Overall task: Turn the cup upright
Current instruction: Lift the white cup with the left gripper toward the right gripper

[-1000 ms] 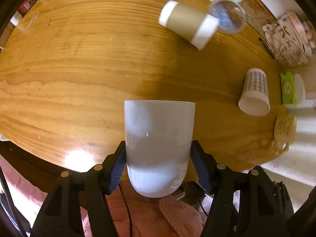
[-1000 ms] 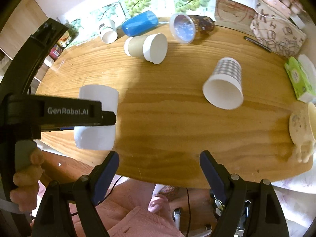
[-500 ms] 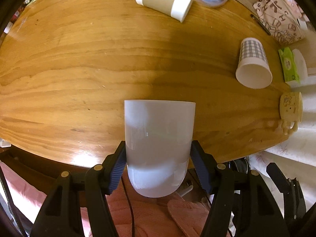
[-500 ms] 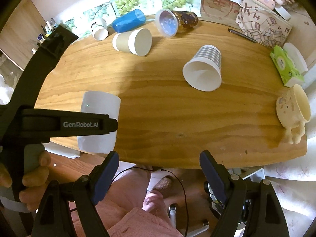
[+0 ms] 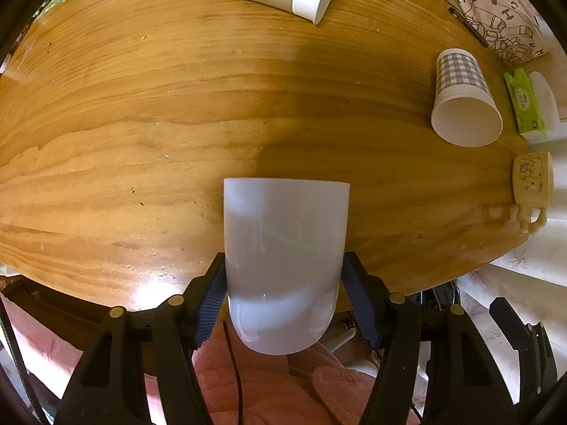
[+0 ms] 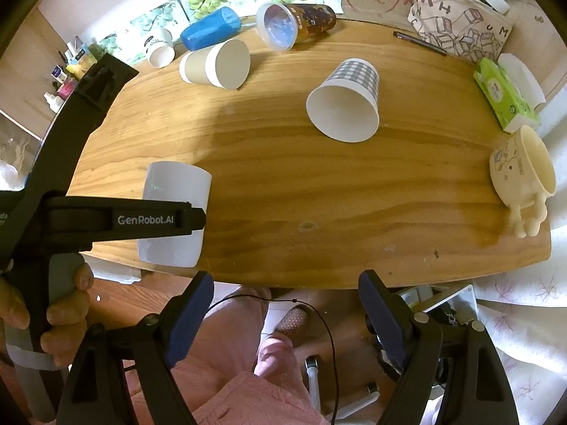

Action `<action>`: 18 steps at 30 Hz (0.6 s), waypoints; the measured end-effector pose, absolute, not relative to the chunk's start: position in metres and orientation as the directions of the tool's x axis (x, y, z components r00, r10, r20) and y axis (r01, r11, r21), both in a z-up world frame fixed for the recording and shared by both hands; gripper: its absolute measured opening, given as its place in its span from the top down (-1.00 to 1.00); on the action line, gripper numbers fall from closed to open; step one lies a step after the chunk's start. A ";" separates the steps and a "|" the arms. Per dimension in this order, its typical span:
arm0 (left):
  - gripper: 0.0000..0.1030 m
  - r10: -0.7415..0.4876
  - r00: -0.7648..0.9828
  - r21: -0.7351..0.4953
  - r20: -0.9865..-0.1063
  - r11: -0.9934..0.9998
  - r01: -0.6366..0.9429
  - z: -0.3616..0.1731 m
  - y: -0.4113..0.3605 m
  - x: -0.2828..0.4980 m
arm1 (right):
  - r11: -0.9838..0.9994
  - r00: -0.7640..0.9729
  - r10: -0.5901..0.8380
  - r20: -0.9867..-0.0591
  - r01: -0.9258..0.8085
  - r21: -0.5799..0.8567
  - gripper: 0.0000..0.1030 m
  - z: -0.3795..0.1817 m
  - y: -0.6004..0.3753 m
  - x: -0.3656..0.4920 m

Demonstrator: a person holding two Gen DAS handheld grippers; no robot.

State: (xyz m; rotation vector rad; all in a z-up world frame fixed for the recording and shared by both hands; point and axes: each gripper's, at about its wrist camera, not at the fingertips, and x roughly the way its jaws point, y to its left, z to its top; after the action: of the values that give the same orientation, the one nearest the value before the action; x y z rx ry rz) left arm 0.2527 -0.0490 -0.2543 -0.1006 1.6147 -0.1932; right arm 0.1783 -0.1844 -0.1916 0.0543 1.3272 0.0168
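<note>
Wood-grain table [image 6: 319, 194] strewn with tipped cups; left gripper [image 5: 285, 294] fingers clamp white cup [image 5: 283, 248]; right gripper [image 6: 283, 304] fingers apart.

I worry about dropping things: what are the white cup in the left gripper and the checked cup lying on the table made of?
The white cup, clamped in the left gripper, looks like glazed ceramic, or perhaps hard plastic: smooth, glossy walls with soft highlights. The checked cup looks like paper: matte white inside, thin rim, printed gingham outside.
</note>
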 end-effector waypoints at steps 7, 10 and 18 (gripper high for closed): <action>-0.32 -0.189 -0.051 -0.192 -0.981 0.979 0.070 -0.256 -0.056 0.259 | 0.998 0.235 0.050 -0.971 0.021 0.056 -0.64 -0.193 -0.185 0.179; -0.32 -0.210 -0.053 -0.213 -0.976 0.975 0.060 -0.256 -0.054 0.259 | 0.998 0.234 0.057 -0.970 0.025 0.064 -0.64 -0.194 -0.185 0.180; -0.53 -0.263 -0.047 -0.266 -0.964 0.961 0.078 -0.244 -0.052 0.263 | 0.994 0.239 0.088 -0.967 0.042 0.101 -0.64 -0.194 -0.187 0.182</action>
State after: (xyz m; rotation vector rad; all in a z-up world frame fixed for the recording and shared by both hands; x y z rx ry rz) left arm 0.2626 -0.0517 -0.2439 -0.1453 1.5959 -0.2778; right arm 0.1819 -0.1866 -0.1943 0.1136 1.3297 0.0313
